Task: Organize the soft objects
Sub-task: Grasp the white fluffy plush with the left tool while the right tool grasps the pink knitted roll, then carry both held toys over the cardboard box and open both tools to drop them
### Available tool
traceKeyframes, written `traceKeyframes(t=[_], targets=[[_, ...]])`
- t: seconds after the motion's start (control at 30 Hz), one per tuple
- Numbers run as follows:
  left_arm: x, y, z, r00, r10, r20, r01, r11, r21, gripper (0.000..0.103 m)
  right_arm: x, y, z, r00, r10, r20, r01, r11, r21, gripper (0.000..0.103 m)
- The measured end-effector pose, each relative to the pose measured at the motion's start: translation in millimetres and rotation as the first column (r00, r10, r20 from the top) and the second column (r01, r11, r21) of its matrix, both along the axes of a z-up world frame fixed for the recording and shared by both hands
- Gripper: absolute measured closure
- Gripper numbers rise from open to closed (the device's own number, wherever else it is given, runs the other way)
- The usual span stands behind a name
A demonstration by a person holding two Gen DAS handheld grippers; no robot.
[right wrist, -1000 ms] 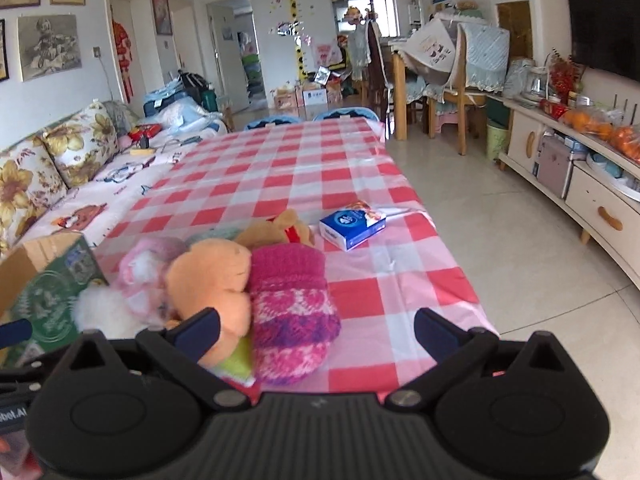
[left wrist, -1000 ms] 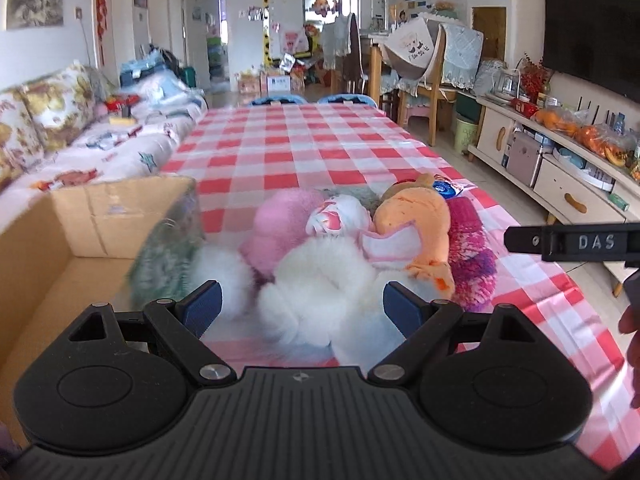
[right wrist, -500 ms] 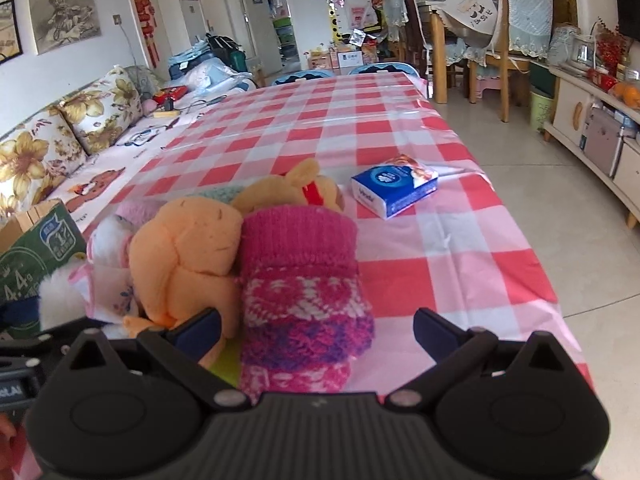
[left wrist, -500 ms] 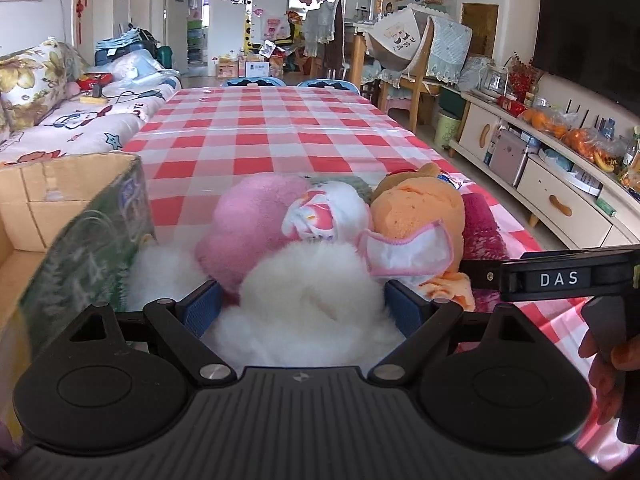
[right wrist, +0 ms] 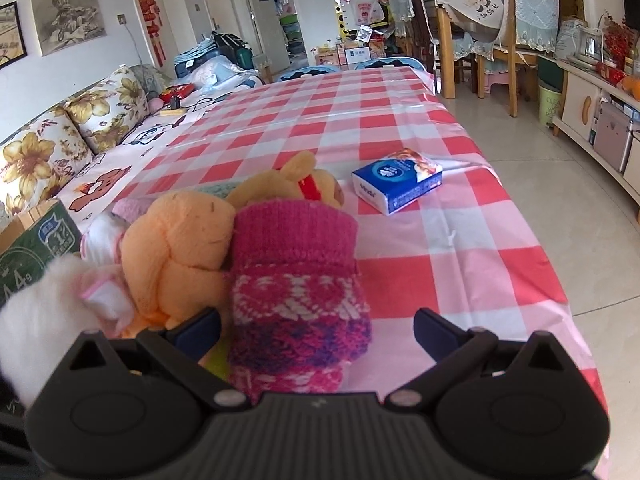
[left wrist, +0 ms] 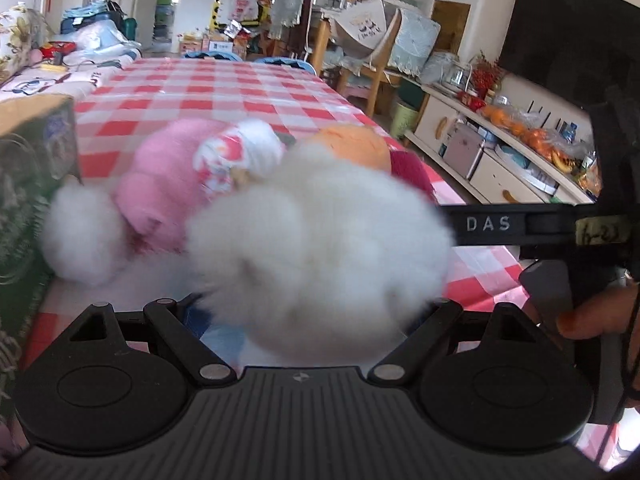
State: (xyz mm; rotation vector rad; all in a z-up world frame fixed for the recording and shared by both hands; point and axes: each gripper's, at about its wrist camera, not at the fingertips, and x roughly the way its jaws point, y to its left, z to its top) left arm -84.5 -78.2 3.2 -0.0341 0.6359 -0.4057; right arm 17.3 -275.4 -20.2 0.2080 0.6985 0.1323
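Observation:
A pile of soft toys lies on the red-checked table (right wrist: pixel 360 100). In the left wrist view a white fluffy toy (left wrist: pixel 320 248) fills the gap of my left gripper (left wrist: pixel 304 312). Its jaws stand wide apart and the fluff hides their tips. Behind are a pink plush (left wrist: pixel 160 192) and an orange plush (left wrist: pixel 352 144). My right gripper (right wrist: pixel 316 328) is open, with a pink knitted sock (right wrist: pixel 296 280) lying between its fingers. Left of the sock are the orange plush (right wrist: pixel 172 240) and the white fluffy toy (right wrist: pixel 44 304); a yellow bear (right wrist: pixel 296 180) lies behind it.
A cardboard box (left wrist: pixel 36 152) with green print stands at the left edge of the pile. A blue tissue pack (right wrist: pixel 396 184) lies on the table beyond the sock. A sofa (right wrist: pixel 60 148) runs along the left; cabinets and chairs are at the right. A hand (left wrist: pixel 592 320) holds the right gripper's handle.
Both grippers moved forward into the pile. The white fluffy toy now fills the left gripper's gap, and the knitted sock sits between the right fingers. Jaw openings look unchanged.

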Motion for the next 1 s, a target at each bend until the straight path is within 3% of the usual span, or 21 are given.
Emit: traceKeyframes(t=[0.17,0.23,0.3,0.37,0.5,0.6,1.0], targets=[[4.8,-13.0,-8.6,1.000,0.005,-0.020,-0.004,1.000,0.024,0.001,3.1,-1.6,-1.6,1.000,0.006,-0.006,-0.006,1.000,0.011,0.004],[3.2,-17.3,-11.0,1.000,0.007,-0.022,-0.007,1.000,0.017,0.011,3.2,-1.4,-1.9,1.000,0.010,-0.008,-0.010,1.000,0.020,0.008],[2.7,-18.4,-10.5,1.000,0.010,-0.020,-0.010,1.000,0.005,0.028,3.4,-0.9,-2.8,1.000,0.016,-0.011,-0.016,0.999,0.034,0.016],[-2.0,-17.7,-6.3,1.000,0.014,-0.004,-0.014,1.000,0.003,0.040,3.9,-0.5,-3.3,0.999,0.027,-0.020,-0.026,0.999,0.047,0.032],[5.3,-17.6,-0.8,1.000,0.025,-0.003,-0.025,0.999,0.024,0.052,3.0,0.4,-2.8,0.999,0.024,-0.028,-0.023,0.998,0.053,0.035],[25.3,-15.4,4.2,0.999,0.041,0.013,-0.042,0.998,0.054,0.055,1.2,1.5,-0.9,0.999,0.021,-0.035,-0.019,0.998,0.052,0.038],[15.1,10.9,16.3,0.994,0.108,0.034,-0.109,0.994,0.032,0.057,-16.0,5.6,10.0,0.999,0.002,-0.040,-0.001,1.000,0.020,0.042]])
